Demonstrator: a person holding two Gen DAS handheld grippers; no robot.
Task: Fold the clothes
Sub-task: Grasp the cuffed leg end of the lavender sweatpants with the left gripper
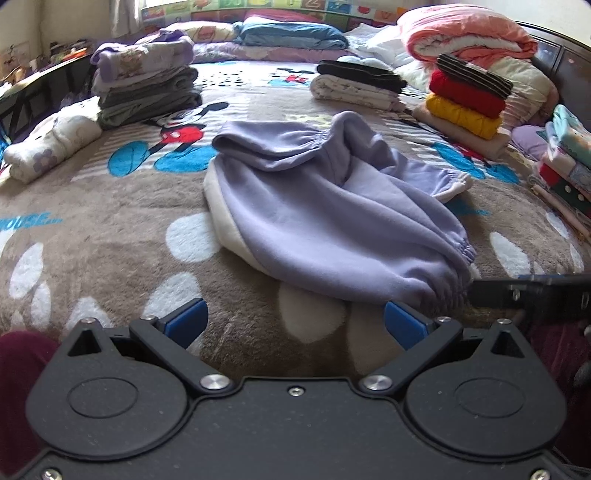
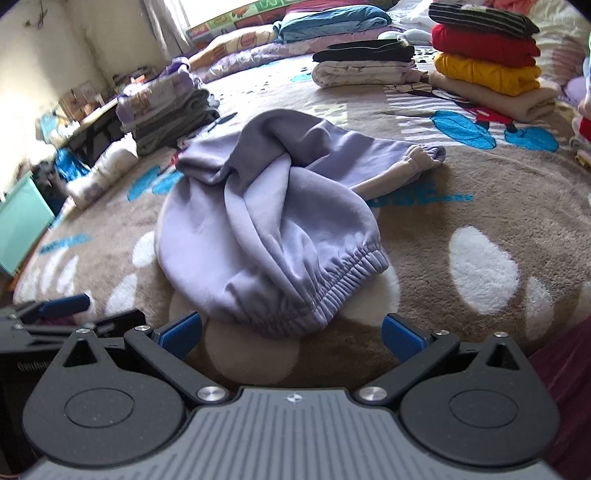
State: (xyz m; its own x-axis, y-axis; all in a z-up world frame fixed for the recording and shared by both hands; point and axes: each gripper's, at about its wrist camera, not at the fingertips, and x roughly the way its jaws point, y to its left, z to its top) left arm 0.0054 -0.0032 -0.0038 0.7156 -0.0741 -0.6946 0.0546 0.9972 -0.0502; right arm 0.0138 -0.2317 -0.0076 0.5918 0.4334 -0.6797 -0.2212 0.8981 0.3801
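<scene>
Right wrist: lilac sweatpants [image 2: 273, 229] lie crumpled (both tools spread).

**Few words can be read**

On the brown blanket [image 1: 110, 206] I read blue letters "OUSE..." [image 1: 27, 220] at the left edge. The colourful board [image 1: 258, 5] behind the bed carries a "2" [image 1: 312, 3]. Small print on the left gripper body [image 2: 33, 367] is too blurred.

Lilac sweatpants [image 1: 332, 218] crumpled on blanket [image 1: 110, 229]; left gripper [image 1: 295, 325] spread.
</scene>
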